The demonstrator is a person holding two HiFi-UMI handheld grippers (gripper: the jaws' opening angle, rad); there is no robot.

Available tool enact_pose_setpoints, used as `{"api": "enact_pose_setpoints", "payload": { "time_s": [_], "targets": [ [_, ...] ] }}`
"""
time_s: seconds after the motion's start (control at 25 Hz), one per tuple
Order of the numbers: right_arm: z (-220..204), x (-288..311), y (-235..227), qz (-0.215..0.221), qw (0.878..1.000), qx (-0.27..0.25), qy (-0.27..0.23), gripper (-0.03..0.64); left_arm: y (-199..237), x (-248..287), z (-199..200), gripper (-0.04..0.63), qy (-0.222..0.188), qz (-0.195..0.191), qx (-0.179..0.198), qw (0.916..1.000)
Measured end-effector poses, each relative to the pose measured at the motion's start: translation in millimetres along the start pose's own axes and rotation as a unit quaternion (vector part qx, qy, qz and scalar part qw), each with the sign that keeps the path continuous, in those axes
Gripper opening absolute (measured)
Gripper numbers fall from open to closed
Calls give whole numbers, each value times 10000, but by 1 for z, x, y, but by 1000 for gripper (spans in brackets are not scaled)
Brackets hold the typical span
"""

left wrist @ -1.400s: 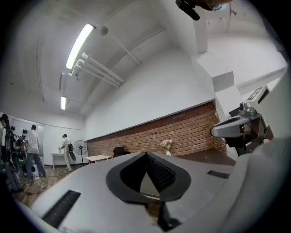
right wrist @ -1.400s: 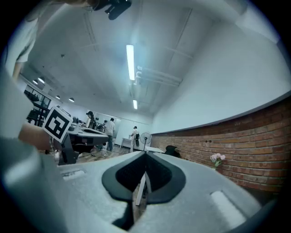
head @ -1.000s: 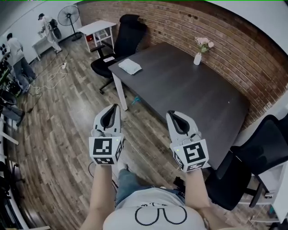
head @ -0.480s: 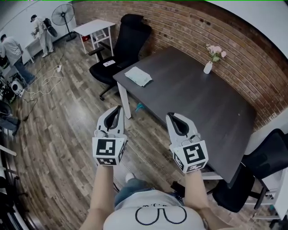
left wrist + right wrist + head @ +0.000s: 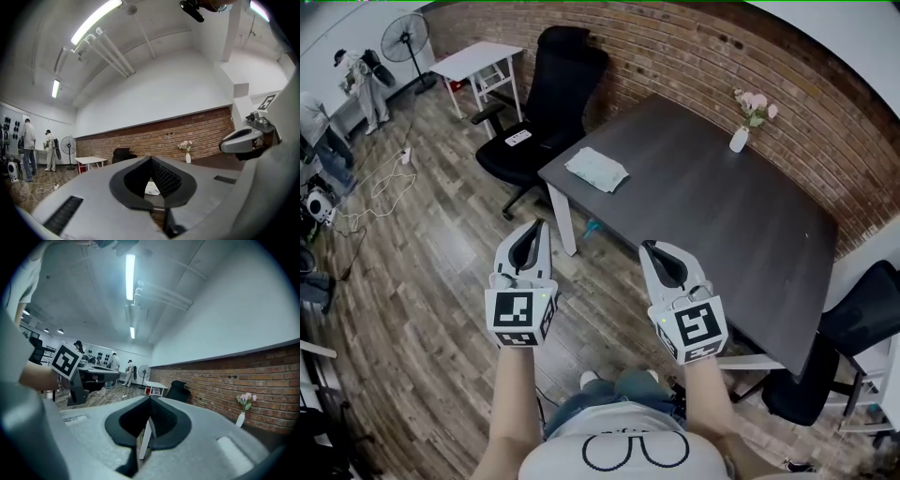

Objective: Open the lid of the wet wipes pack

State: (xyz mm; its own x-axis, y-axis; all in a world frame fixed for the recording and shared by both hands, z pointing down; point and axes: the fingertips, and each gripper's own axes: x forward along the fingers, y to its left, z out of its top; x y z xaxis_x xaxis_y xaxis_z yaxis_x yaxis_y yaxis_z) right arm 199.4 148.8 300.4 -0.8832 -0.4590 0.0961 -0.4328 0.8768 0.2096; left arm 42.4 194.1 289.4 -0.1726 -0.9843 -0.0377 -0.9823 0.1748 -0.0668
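The wet wipes pack (image 5: 597,170), pale and flat, lies near the left corner of the dark table (image 5: 712,216). Both grippers hang over the wooden floor, short of the table and apart from the pack. My left gripper (image 5: 540,223) is shut, its tips meeting with nothing between them. My right gripper (image 5: 647,245) is shut and empty too, close to the table's near edge. In the left gripper view the pack (image 5: 151,188) shows small through the gap below the closed tips of the left gripper (image 5: 151,158). In the right gripper view a white table leg (image 5: 145,439) shows below the closed tips of the right gripper (image 5: 150,398).
A black office chair (image 5: 548,103) stands at the table's left end, a white side table (image 5: 478,58) and a fan (image 5: 401,37) beyond it. A vase with flowers (image 5: 741,136) sits at the table's far edge. Another chair (image 5: 862,319) stands right. People (image 5: 314,122) and cables are far left.
The table and the pack have come nearer and shifted right in the head view as both grippers travelled toward them. Both grippers stayed shut and side by side.
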Motion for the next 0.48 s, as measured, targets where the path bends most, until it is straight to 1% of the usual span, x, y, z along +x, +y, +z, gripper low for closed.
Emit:
{"api": "enact_pose_setpoints", "payload": {
  "time_s": [0.12,0.28,0.48],
  "targets": [
    [-4,16,-3,-47,10000,5,78,0,9,11,-13,-2,80,-53,-81,9999],
    [-11,49,-14,-2,9999,47,107,0,19,34,-27,-2,175,-97,-124,9997],
    [-18,109,-29,69,9999,42,61,0,42,77,-39,-2,207,-157,-58,9996]
  ]
}}
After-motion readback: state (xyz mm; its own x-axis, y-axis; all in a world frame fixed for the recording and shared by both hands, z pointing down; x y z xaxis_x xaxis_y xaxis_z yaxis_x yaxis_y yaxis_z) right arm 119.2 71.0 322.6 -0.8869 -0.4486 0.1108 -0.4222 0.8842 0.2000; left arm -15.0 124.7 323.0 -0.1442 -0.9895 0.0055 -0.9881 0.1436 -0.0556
